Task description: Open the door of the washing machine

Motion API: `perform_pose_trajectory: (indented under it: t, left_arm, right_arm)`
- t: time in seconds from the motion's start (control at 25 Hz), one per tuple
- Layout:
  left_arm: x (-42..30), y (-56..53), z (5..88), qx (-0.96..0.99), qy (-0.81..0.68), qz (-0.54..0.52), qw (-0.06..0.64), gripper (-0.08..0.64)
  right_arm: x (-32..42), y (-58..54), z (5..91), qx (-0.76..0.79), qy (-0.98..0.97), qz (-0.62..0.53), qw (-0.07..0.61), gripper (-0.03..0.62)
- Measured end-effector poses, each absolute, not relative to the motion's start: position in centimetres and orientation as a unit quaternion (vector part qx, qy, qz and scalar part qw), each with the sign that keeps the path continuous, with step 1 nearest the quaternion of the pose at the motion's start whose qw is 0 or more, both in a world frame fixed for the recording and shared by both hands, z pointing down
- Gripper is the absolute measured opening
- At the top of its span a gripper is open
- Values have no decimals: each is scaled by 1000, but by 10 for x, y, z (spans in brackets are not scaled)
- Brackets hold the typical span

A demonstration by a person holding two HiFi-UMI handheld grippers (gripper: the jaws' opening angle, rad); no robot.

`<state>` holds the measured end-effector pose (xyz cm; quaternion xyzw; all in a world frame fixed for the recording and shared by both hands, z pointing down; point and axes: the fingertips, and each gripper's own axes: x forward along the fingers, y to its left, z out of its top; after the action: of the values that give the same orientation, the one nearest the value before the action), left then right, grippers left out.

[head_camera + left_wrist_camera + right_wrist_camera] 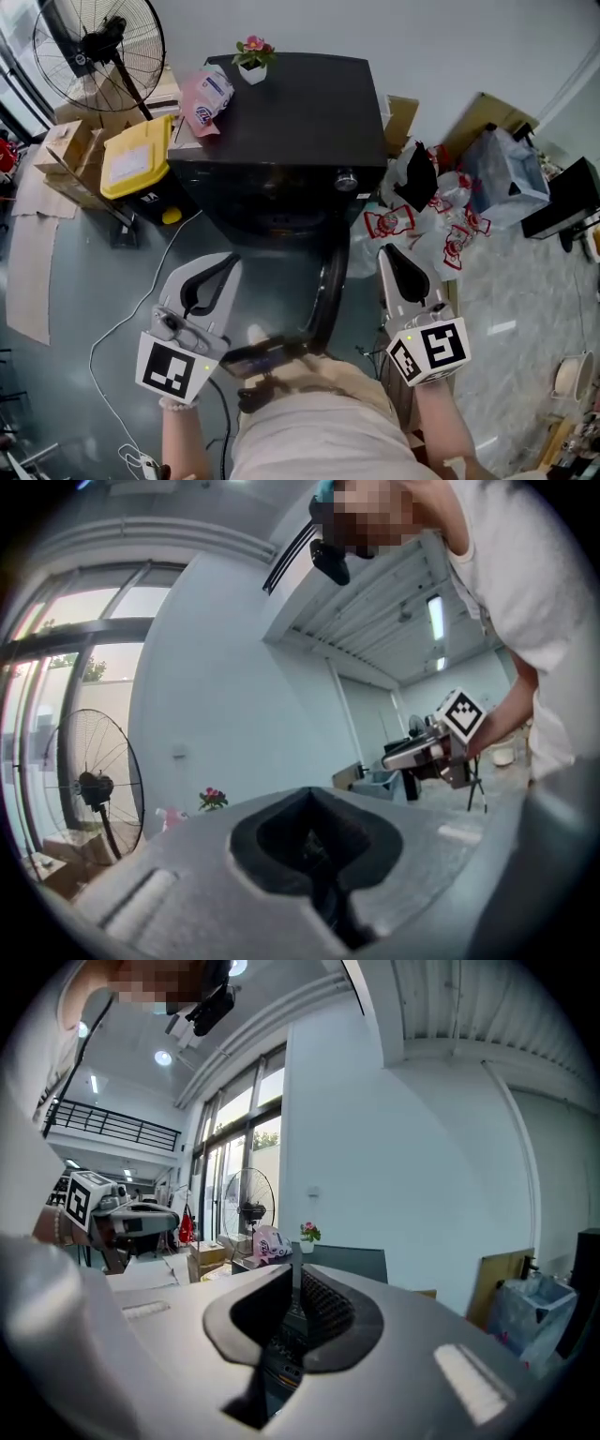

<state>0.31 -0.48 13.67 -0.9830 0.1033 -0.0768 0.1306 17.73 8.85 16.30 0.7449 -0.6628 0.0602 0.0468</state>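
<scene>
Loft-style workshop or test hall, not a home. A washing machine point(291, 122) stands free on a glossy grey floor point(84, 281), just ahead of the left claw point(228, 262) and right claw point(390, 253). Beyond the left claw are a pedestal fan point(98, 47), stacked cardboard boxes point(70, 150) and a yellow-lidded bin point(136, 155). Right of the right claw lie heaped plastic bags point(441, 225). Overhead is a ribbed metal ceiling point(375, 611). Left of the right claw are tall windows point(244, 1147) and a railed mezzanine point(112, 1127).
</scene>
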Motion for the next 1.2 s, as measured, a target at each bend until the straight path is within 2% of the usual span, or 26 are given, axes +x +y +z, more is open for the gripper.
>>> perform_pose_trajectory:
  t: [0.44,1.2]
  left_arm:
    - [-8,9,136,-983,126,-72,109,-3]
    - [-9,13,135,-984,123,-63,111,-5]
  right_arm:
    - [162,89,147,730,-681,38,44,26]
    - [153,88,142,726,-685,32,46,18]
